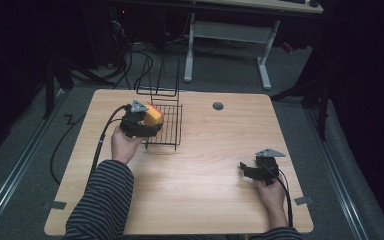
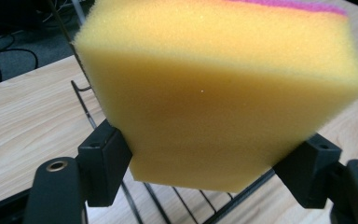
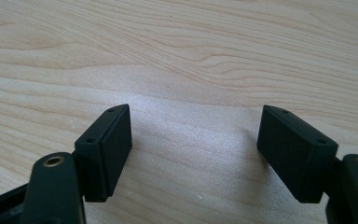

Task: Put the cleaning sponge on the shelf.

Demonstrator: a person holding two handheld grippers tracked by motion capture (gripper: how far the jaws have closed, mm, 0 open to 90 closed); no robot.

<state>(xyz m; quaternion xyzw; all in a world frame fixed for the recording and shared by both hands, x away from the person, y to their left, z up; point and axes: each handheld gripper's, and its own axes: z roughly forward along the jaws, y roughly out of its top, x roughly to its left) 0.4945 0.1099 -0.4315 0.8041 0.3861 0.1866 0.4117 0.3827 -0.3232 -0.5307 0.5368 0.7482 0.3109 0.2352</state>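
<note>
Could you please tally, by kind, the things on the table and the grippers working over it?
Sponge, yellow with a pink layer, clamped in the left gripper: 1
Black wire rack: 1
Grippers, counting the open right gripper resting on the table: 2
Total: 4

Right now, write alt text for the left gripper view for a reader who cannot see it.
A thick yellow sponge with a pink top layer is clamped between the two black jaws of the left gripper, close to the camera. Beneath and behind it run the bars of a black wire rack, standing on a light wooden table.
</note>
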